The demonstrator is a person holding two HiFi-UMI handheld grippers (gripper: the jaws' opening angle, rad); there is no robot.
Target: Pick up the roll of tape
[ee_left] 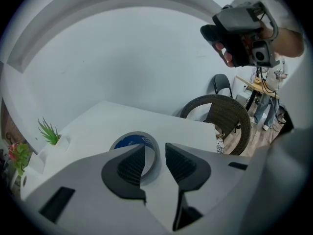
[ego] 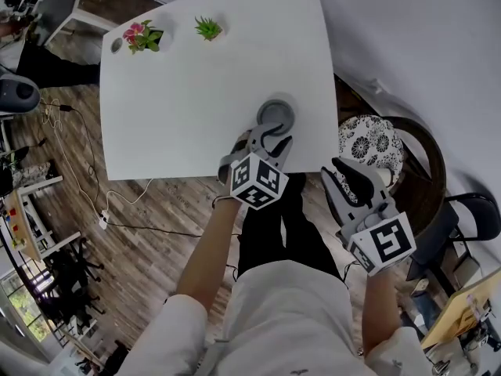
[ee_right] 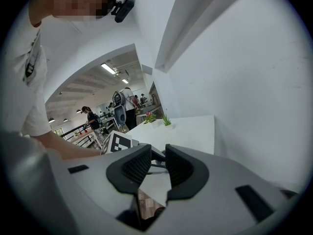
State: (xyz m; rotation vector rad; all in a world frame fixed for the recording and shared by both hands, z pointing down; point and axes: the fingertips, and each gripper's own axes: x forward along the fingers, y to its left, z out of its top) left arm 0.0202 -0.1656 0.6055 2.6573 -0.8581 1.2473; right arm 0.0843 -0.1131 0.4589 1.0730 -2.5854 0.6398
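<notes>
Reaching for the tape is the step in hand, by my reading, with the grasp itself not yet made.

From the head view, the roll of tape point(ego: 275, 116) lies flat on the white table point(ego: 180, 108), near its near edge and toward its right corner. The left gripper point(ego: 272, 136) is angled down over the roll, with its tips at the roll's near side. The right gripper point(ego: 345, 171) hangs off the table, past that corner and above a wicker chair point(ego: 407, 143), well apart from the tape.

In the left gripper view, the left gripper point(ee_left: 155, 153) has its jaws parted. The roll of tape point(ee_left: 128, 141) lies just ahead, with its grey wall showing in the gap and its blue inner face beyond the left pad. The jaws seem to straddle the wall, one pad toward the hole and one outside. No pad presses on it, and I cannot tell whether either one touches.

In the right gripper view, the right gripper point(ee_right: 157, 163) shows a gap between its pads with nothing in it. Only the table point(ee_right: 190, 131) and the other gripper's marker cube point(ee_right: 117, 143) lie beyond.

The next move probably calls for lowering the left gripper a little so both pads flank the wall squarely. The jaws would then close firmly before any lift.
</notes>
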